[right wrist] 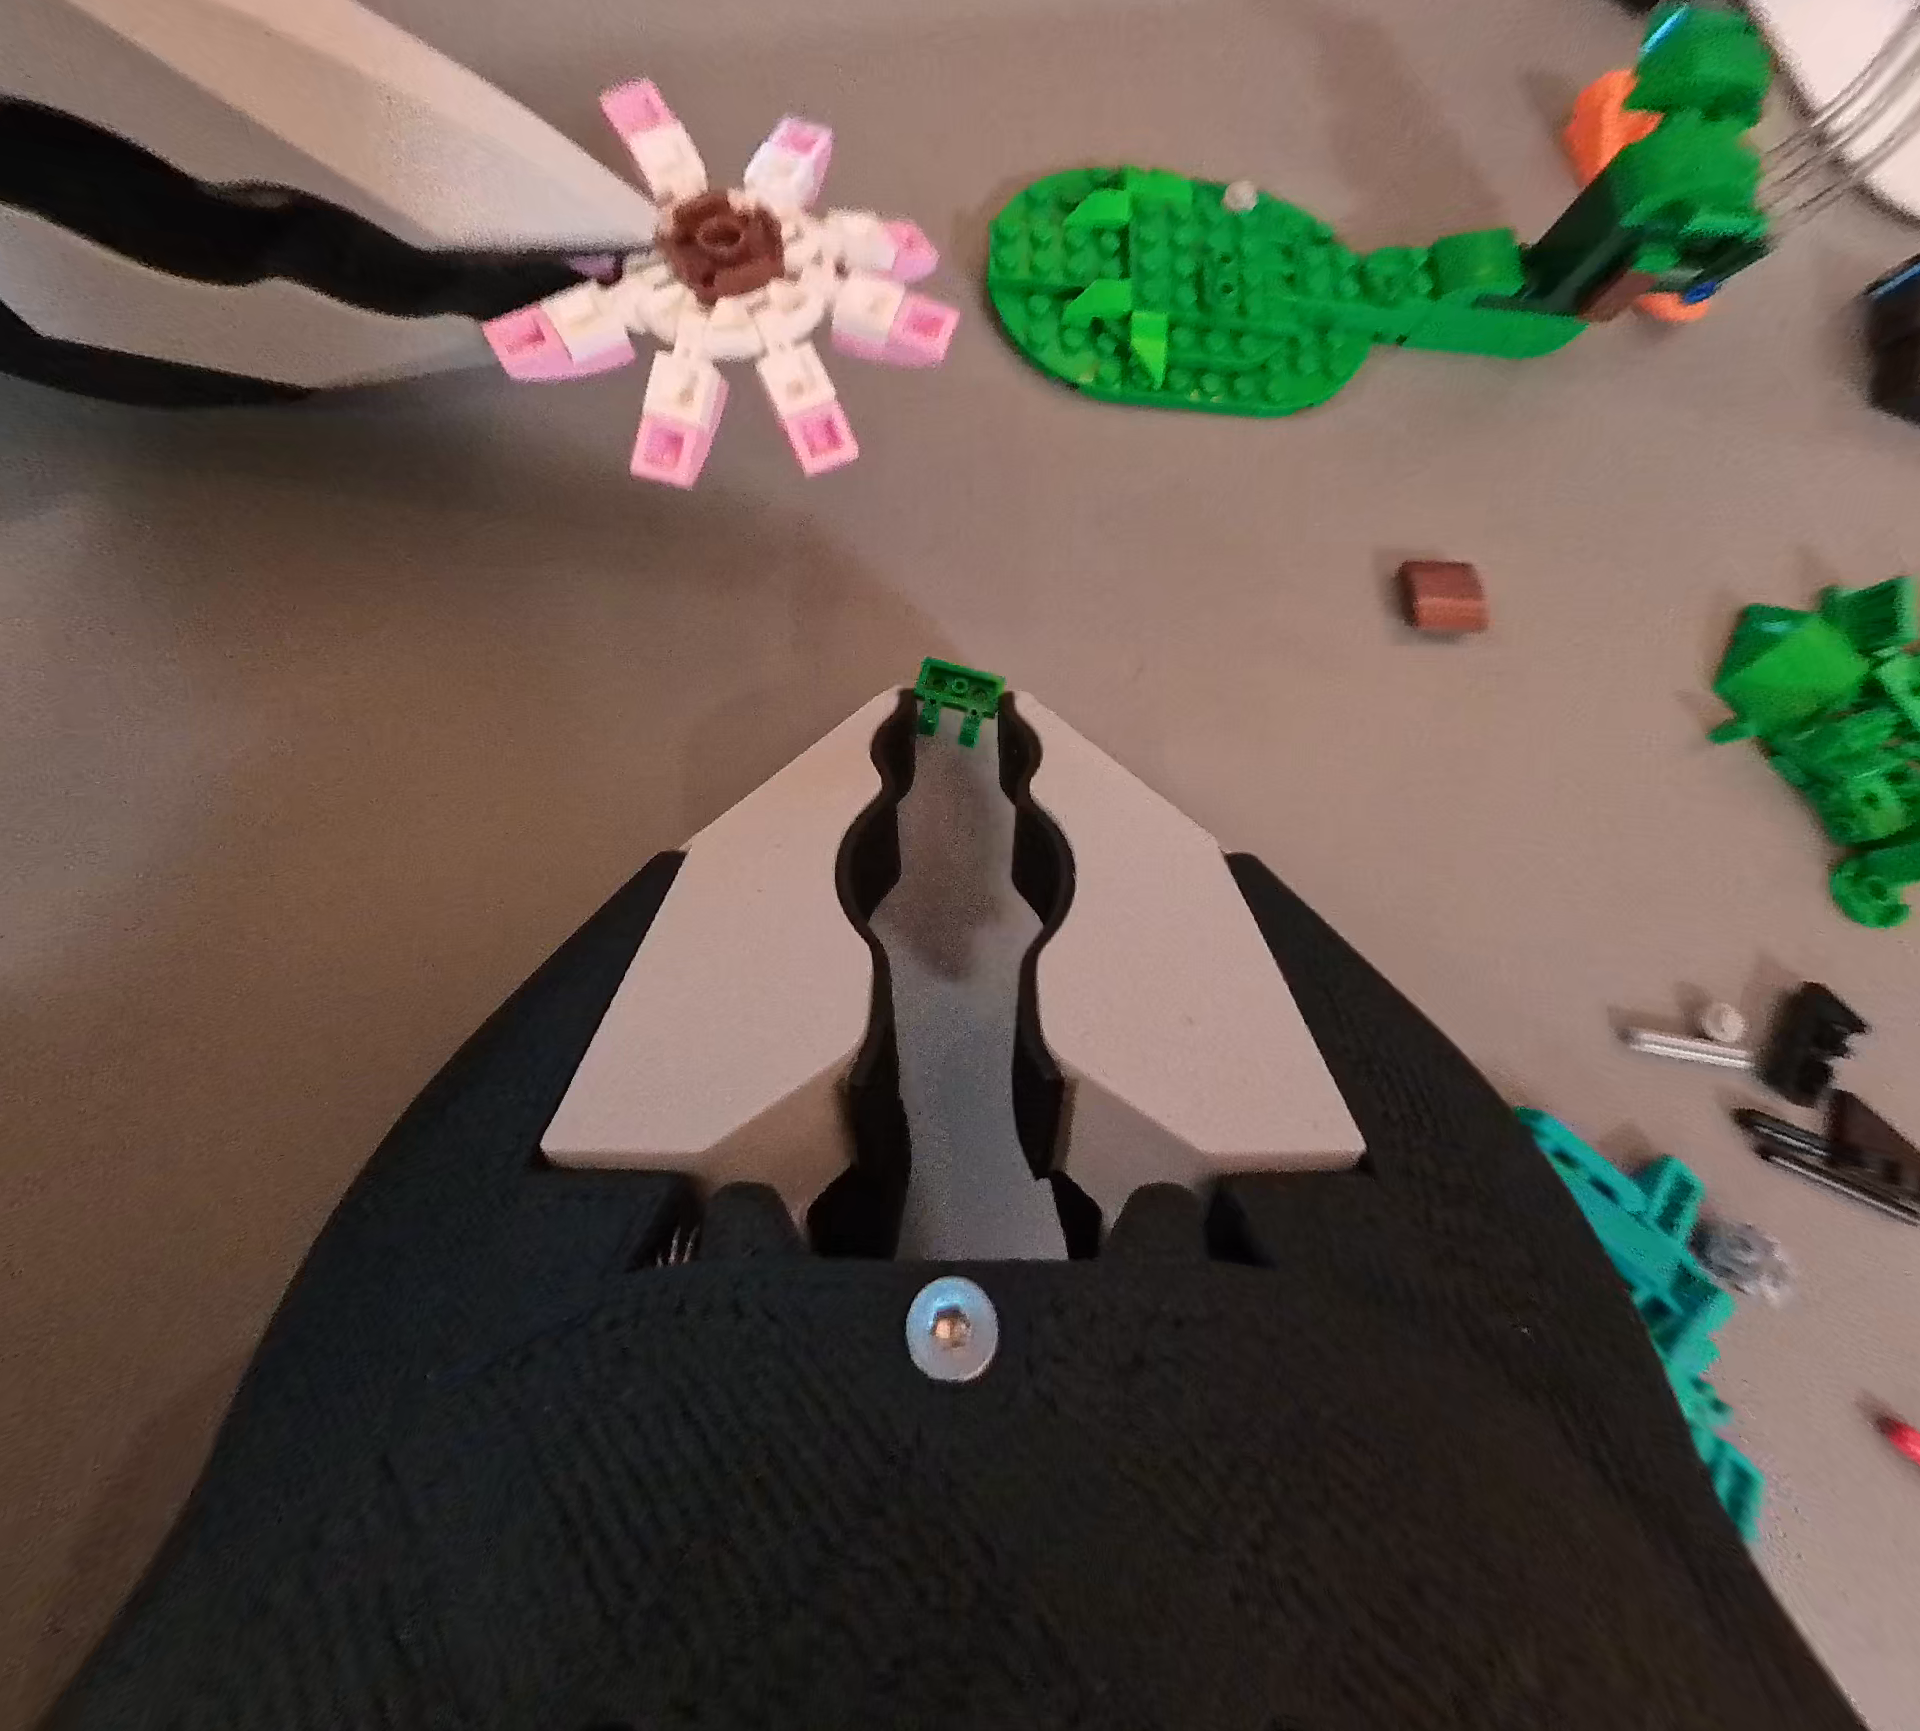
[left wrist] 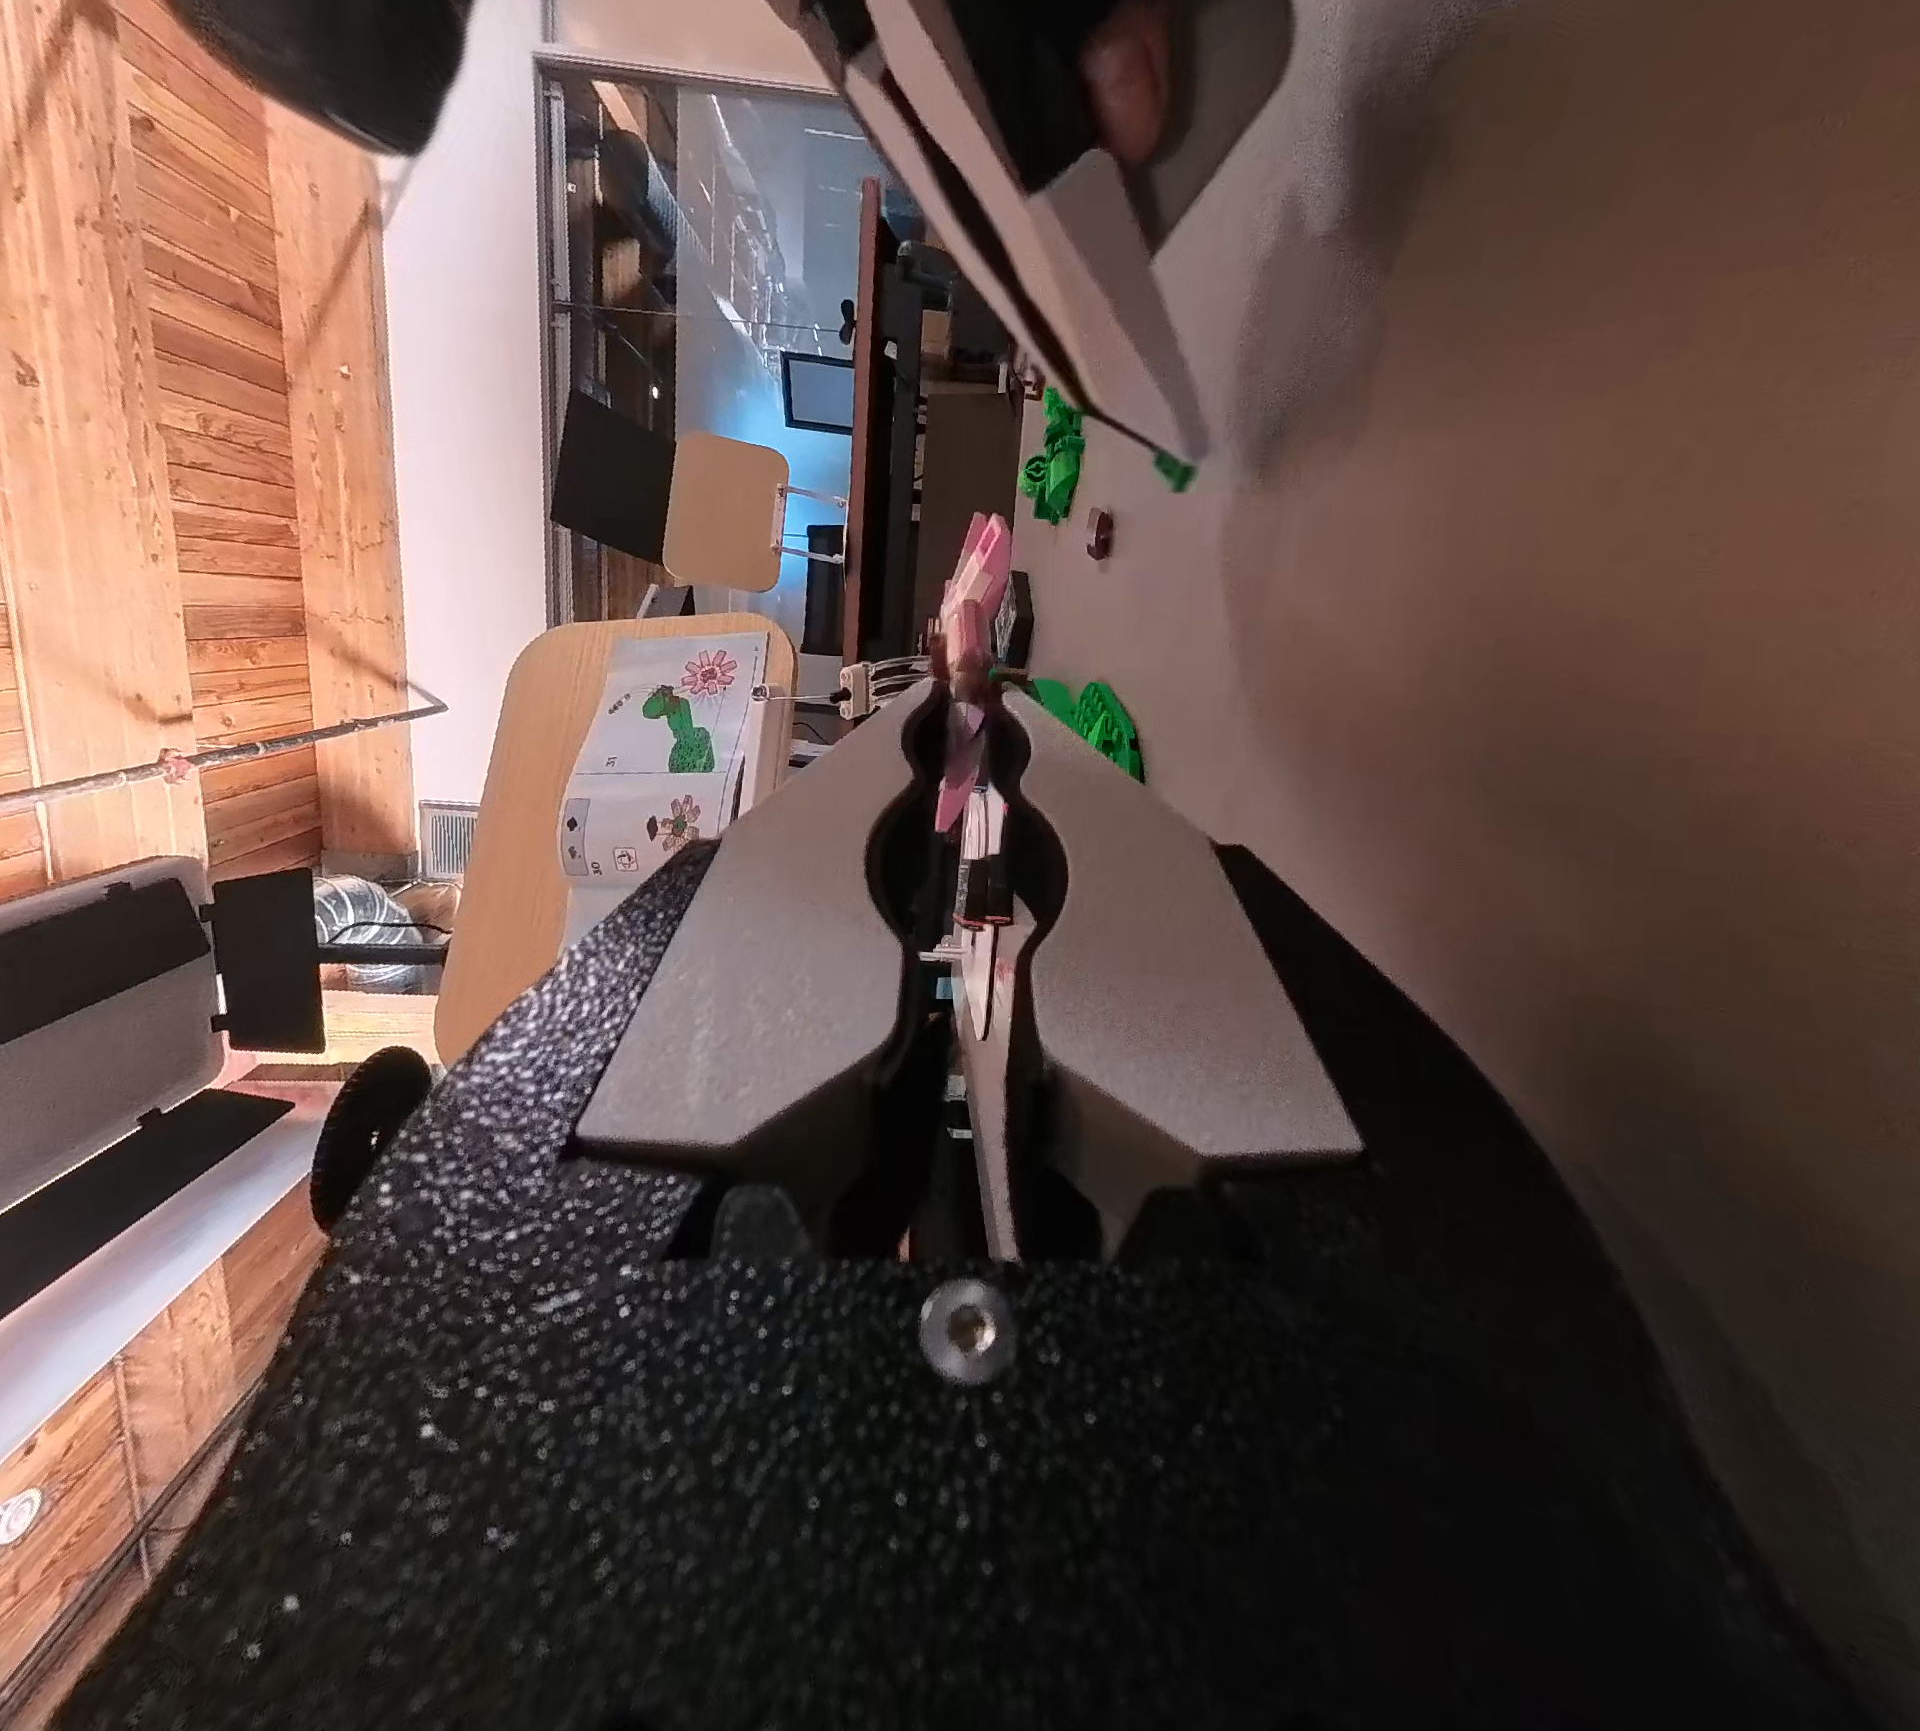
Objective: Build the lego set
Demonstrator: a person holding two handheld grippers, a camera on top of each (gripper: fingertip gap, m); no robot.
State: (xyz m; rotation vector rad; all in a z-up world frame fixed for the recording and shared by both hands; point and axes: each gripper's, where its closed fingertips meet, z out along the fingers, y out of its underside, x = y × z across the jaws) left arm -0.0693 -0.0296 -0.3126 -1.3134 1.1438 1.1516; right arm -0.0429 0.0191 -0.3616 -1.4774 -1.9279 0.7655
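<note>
My left gripper [left wrist: 971,699] is shut on a pink and white lego flower [left wrist: 966,746] with a brown centre, held edge-on above the table. In the right wrist view the flower [right wrist: 717,268] faces up, with the left gripper [right wrist: 623,258] gripping it from the upper left. My right gripper [right wrist: 958,707] is shut on a small green clip piece [right wrist: 958,692], below and right of the flower and apart from it. It also shows at the top of the left wrist view [left wrist: 1169,440]. A green baseplate with a stem [right wrist: 1164,289] lies right of the flower.
A brown tile [right wrist: 1439,598] lies on the grey table [right wrist: 312,746]. A pile of green pieces [right wrist: 1839,746], black parts [right wrist: 1808,1047] and teal pieces [right wrist: 1662,1266] sit at the right. An open instruction booklet [left wrist: 675,746] rests on a chair beyond the table.
</note>
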